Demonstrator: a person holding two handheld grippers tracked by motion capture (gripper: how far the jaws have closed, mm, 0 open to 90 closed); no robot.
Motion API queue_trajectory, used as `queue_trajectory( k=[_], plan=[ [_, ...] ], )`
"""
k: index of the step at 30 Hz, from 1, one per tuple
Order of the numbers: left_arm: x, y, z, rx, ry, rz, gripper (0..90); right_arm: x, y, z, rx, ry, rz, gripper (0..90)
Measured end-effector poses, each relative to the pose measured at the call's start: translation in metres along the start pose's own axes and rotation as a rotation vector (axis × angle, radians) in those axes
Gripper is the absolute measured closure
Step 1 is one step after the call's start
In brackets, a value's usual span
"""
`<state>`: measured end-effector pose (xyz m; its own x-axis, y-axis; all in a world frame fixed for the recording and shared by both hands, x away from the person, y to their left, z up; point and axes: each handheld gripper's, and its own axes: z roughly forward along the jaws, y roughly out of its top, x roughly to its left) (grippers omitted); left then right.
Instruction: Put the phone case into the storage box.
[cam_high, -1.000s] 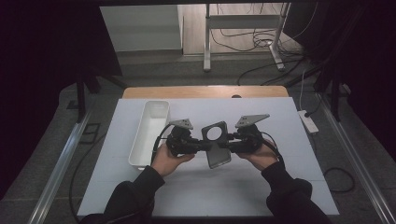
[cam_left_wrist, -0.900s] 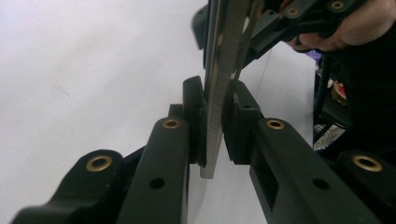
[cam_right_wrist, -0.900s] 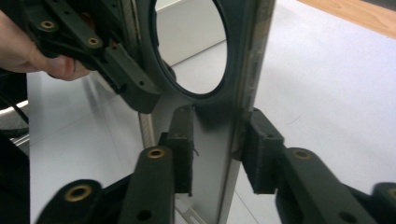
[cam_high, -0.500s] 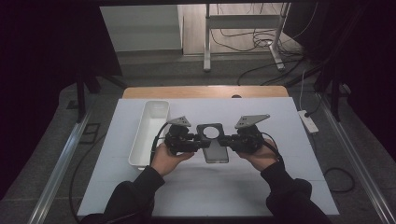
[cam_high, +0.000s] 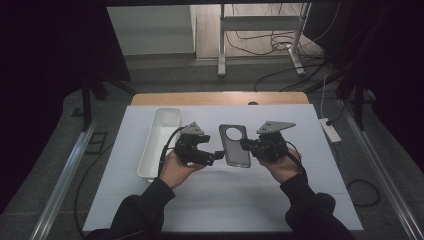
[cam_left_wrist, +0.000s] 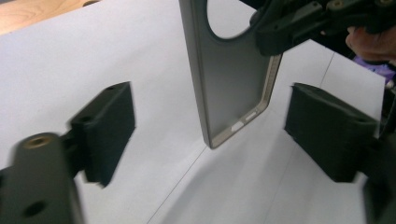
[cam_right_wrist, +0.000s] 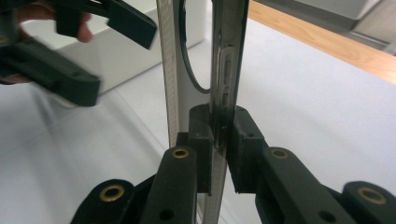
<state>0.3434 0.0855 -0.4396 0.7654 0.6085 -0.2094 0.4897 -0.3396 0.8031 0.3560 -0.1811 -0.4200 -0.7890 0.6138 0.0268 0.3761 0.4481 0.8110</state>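
High view, table: my white table top (cam_high: 215, 200) spreads under both my forearms, with a strip of bare wood at its far edge.
High view, bin: a long white bin (cam_high: 160, 142) lies on the table just beside my left hand, its open side up.
Phone case, place: the phone case (cam_high: 234, 145) hangs between my two grippers above the middle of the table, its long side running away from me.
Phone case, look: it is a grey, matte shell with rounded corners and a large round camera hole near its far end; in the left gripper view the phone case (cam_left_wrist: 231, 84) shows a raised lip along its edge and small slots cut in the bottom rim.
Phone case, edge: in the right gripper view the phone case (cam_right_wrist: 223, 60) stands edge-on, its glossy side wall showing moulded button bumps.
Right gripper: my right gripper (cam_high: 248, 145) is clamped on the case's side wall; in its own view my right gripper (cam_right_wrist: 220, 140) pinches that wall tight between both pads.
Left gripper: my left gripper (cam_high: 218, 155) has just been opening its jaws; in its own view my left gripper (cam_left_wrist: 210, 133) stands wide, the case's bottom corner between the pads and touching neither.
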Motion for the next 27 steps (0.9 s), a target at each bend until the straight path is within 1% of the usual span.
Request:
queue_trajectory(
  k=[2,6,9,12,13,14,15,16,17,18,19,21,24,26,27],
  plan=[
    [0.0,0.0,0.0,0.004,0.013,0.002,15.8,0.002,0.0,-0.002,-0.002,-0.032,0.012,81.4],
    [-0.001,-0.001,-0.001,0.001,0.038,0.005,16.3,0.006,0.0,-0.007,-0.01,-0.067,0.026,81.4],
    [0.0,-0.002,-0.002,-0.003,0.043,0.003,18.6,0.009,-0.001,-0.011,-0.014,-0.087,0.039,81.4],
    [-0.001,-0.003,-0.001,-0.004,0.037,0.005,25.4,0.012,-0.002,-0.015,-0.02,-0.102,0.056,81.4],
    [-0.002,-0.003,-0.001,-0.003,0.032,0.007,25.4,0.012,-0.002,-0.015,-0.02,-0.102,0.056,81.4],
    [-0.002,-0.004,0.0,-0.003,0.029,0.01,28.2,0.013,-0.003,-0.015,-0.022,-0.101,0.06,81.4],
    [-0.003,-0.004,0.001,-0.005,0.021,0.012,33.7,0.016,-0.004,-0.016,-0.022,-0.102,0.064,81.4],
    [-0.003,-0.004,0.001,-0.005,0.021,0.012,36.4,0.016,-0.004,-0.016,-0.022,-0.102,0.064,81.4],
    [-0.004,-0.005,0.001,-0.004,0.011,0.013,39.7,0.02,-0.005,-0.016,-0.02,-0.102,0.066,81.4],
    [-0.004,-0.005,0.001,-0.004,0.011,0.013,42.3,0.02,-0.005,-0.016,-0.02,-0.102,0.066,81.4],
    [-0.005,-0.005,0.002,-0.008,0.012,0.012,42.3,0.021,-0.005,-0.016,-0.015,-0.105,0.065,81.4],
    [-0.006,-0.005,0.002,-0.007,0.005,0.005,48.9,0.025,-0.006,-0.015,-0.022,-0.095,0.066,81.4],
    [-0.007,-0.006,0.003,-0.004,-0.002,0.005,56.4,0.028,-0.006,-0.014,-0.026,-0.096,0.064,81.4],
    [-0.008,-0.006,0.004,0.003,-0.009,0.001,64.0,0.031,-0.007,-0.013,-0.029,-0.1,0.065,81.3],
    [-0.008,-0.006,0.005,0.004,-0.01,0.002,65.1,0.031,-0.007,-0.012,-0.028,-0.099,0.066,81.4]
  ],
)
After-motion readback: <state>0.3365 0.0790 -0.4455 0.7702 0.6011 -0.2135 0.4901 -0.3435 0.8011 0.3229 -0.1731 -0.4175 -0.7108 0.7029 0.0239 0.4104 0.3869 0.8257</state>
